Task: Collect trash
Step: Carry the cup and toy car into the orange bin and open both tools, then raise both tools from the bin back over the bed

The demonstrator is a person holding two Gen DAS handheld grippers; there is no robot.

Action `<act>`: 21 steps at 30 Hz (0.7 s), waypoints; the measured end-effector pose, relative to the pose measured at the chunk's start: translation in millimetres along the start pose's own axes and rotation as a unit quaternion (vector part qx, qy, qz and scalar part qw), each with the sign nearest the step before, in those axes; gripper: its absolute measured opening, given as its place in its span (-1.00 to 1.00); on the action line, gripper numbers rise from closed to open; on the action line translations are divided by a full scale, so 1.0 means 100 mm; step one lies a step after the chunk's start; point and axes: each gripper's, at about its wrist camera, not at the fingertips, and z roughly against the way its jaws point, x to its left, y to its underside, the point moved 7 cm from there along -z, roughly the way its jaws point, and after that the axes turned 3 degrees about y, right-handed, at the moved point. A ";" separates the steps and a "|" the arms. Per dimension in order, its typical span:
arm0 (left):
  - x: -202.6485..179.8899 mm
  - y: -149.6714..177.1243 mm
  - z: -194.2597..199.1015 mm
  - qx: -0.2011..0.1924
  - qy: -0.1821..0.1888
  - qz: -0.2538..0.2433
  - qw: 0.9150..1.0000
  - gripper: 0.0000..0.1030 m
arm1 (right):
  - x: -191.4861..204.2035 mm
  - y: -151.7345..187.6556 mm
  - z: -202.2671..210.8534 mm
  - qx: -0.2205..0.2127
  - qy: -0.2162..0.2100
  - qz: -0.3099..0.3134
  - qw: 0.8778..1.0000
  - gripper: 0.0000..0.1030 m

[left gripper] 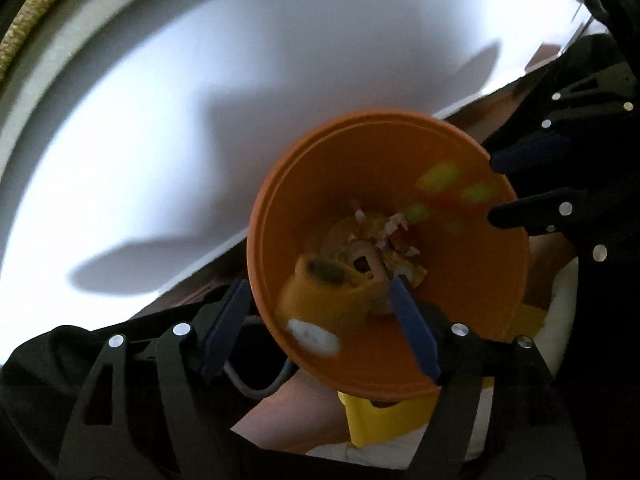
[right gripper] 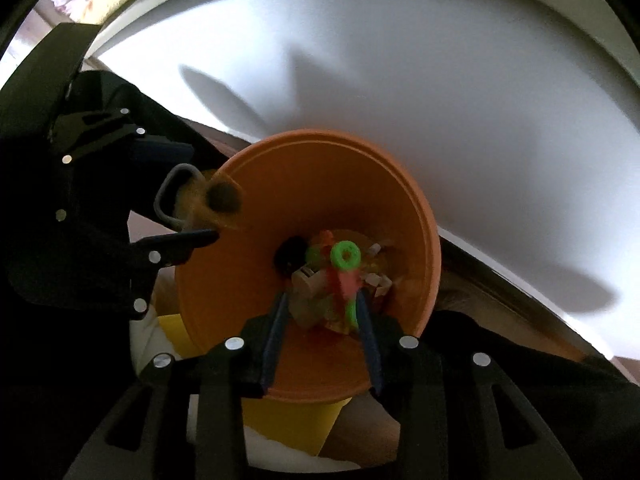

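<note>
Trash (left gripper: 376,248) lies heaped at the bottom of the orange bin (left gripper: 472,280), which sits just off the edge of the white table (left gripper: 240,100), and both grippers hover over its mouth. That placement makes sense: a bin tucked below the table edge can catch whatever is carried or dropped from the tabletop.

In the left wrist view, the left gripper (left gripper: 316,328) has its jaws spread apart, one finger outside the bin's rim and one over its interior, with a yellow, dark-spotted scrap (left gripper: 332,288) between them; whether it is held or lying in the bin I cannot tell (the blur does not help).

Only the right wrist view shows the right gripper (right gripper: 322,336) with jaws closed around a red and green plastic piece (right gripper: 344,276) above the heap, likely about to be let go. It also shows a grey wire loop (right gripper: 170,196) beside the left gripper's fingers. Under the bin, a yellow container (left gripper: 380,416) shows in both views.
</note>
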 end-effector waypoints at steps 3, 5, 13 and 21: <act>-0.01 0.01 0.02 -0.003 0.000 0.001 1.000 0.39 | -0.02 0.03 0.07 -0.008 0.006 -0.003 1.000 -0.31; -0.01 0.01 0.04 -0.005 -0.002 0.002 1.000 0.39 | -0.03 0.05 0.12 -0.013 0.009 -0.007 1.000 -0.31; 0.06 0.02 0.26 -0.038 -0.006 0.016 0.999 0.39 | -0.09 0.12 0.45 -0.039 0.017 -0.025 0.999 -0.31; 0.22 -0.34 1.19 -0.134 -0.031 0.028 0.990 0.49 | -0.08 -0.28 1.66 -0.162 0.004 -0.013 0.987 -0.01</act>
